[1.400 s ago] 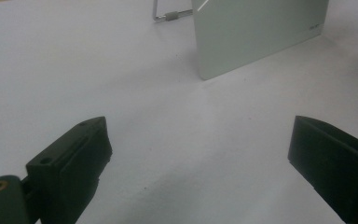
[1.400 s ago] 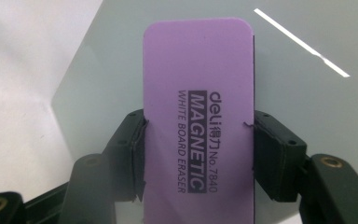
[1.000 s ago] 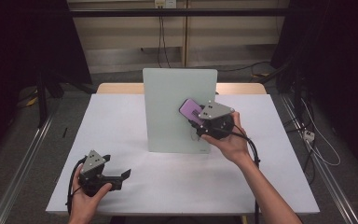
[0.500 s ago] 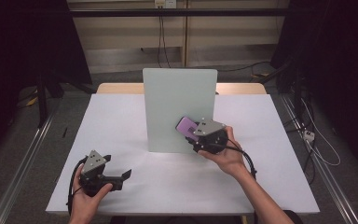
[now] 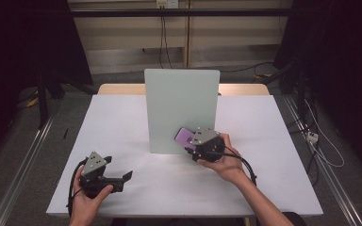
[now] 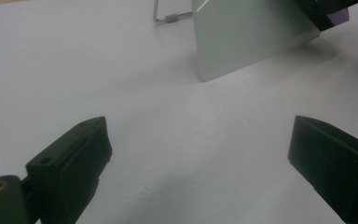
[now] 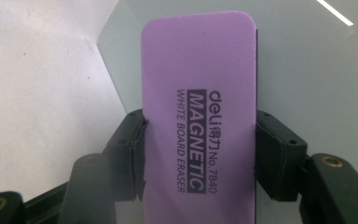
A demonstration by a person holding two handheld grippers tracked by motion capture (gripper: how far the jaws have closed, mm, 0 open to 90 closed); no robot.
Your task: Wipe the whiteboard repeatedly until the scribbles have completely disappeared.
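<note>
Against whiteboard (image 5: 181,110), fingers (image 7: 133,144) clamping eraser (image 7: 200,116)

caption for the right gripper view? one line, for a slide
Right gripper clamps a purple magnetic whiteboard eraser by its long edges, held against the pale green board standing on the white table.

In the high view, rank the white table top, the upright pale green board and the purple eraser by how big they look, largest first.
1. White table top, largest by far.
2. Pale green board, standing upright mid-table.
3. Purple eraser, smallest; it is partly hidden by the right gripper that clamps it, so its full size is unsure.
</note>
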